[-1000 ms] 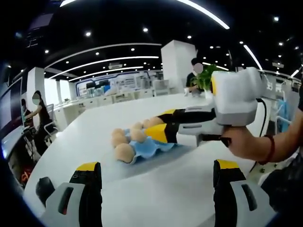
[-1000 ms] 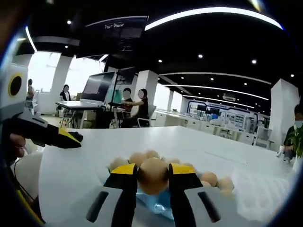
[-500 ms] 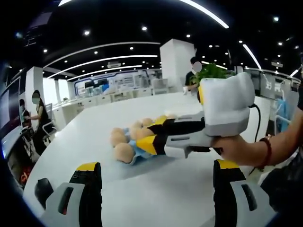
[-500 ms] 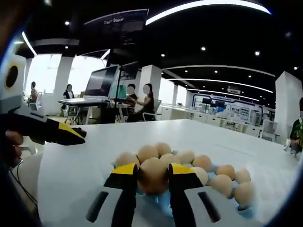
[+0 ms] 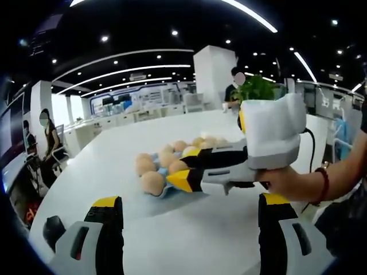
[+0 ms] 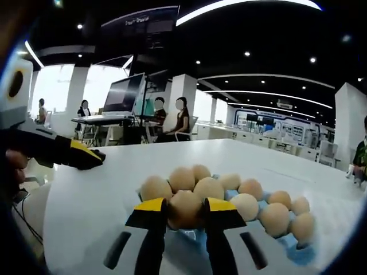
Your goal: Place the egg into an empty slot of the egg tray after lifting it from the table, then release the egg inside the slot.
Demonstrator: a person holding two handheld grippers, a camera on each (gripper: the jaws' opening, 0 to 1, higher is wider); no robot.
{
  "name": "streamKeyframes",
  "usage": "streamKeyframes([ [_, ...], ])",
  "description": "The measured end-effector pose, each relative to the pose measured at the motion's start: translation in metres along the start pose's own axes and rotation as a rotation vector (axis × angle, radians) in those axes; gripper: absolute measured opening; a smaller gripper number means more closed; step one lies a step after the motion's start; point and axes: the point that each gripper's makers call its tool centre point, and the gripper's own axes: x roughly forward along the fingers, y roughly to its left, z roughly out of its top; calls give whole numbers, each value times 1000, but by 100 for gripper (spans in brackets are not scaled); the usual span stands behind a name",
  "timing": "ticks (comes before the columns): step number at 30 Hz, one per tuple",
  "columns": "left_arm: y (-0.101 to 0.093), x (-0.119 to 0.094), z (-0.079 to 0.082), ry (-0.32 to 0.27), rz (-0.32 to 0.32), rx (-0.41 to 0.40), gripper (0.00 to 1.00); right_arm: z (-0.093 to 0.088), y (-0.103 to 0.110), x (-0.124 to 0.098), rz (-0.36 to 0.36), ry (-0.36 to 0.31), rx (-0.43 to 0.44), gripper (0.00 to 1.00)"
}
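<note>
The egg [image 6: 184,209], pale tan, matt and smooth, sits pinched between the jaws of our right gripper [image 6: 184,213], low over the near edge of the blue egg tray [image 6: 289,253]. We judge it light but brittle and somewhat slippery, best held across its widest girth with gentle pressure. Ahead of the jaws and to their right, the tray's other eggs [image 6: 246,206] stand in rows. Our left gripper [image 5: 189,240] hovers with jaws spread and empty, well short of the tray, over the white table [image 5: 189,229].
</note>
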Motion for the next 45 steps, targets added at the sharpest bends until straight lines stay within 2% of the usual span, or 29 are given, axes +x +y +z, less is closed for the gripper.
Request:
streamKeyframes([
  [3,3,-1,3,-8,10,1,99,-2,1,-1,15,3,25,27],
  [7,2,-2,3,-7,5,6,99,-2,2,-4,10,-16,17,29],
  [11,-3,0,6,-20,-15,-8,99,-2,-2,-4,25,-19,25,34],
  [15,-6,0,8,-27,-19,-10,100,-2,-2,-7,28,-22,19,41],
  [18,-6,1,9,-28,-16,-11,100,2,-2,-11,32,-47,7,49],
  [20,-5,1,10,-33,-12,-11,100,5,-3,-12,28,-57,3,52],
  [22,-6,1,11,-38,-11,-15,100,8,-7,-14,14,-69,-10,53],
  [26,-6,2,10,-31,-7,-7,100,14,-18,-22,-6,-88,22,66],
  [29,-7,3,11,-34,-9,-10,100,16,-23,-26,-7,-88,21,68],
  [34,-10,5,13,-45,-9,-11,100,15,-36,-32,-41,-78,11,81],
  [41,-11,8,15,-55,-5,-28,100,15,-51,-46,-74,-72,28,89],
  [45,-15,10,14,-45,-15,-21,100,4,-59,-53,-83,0,24,89],
])
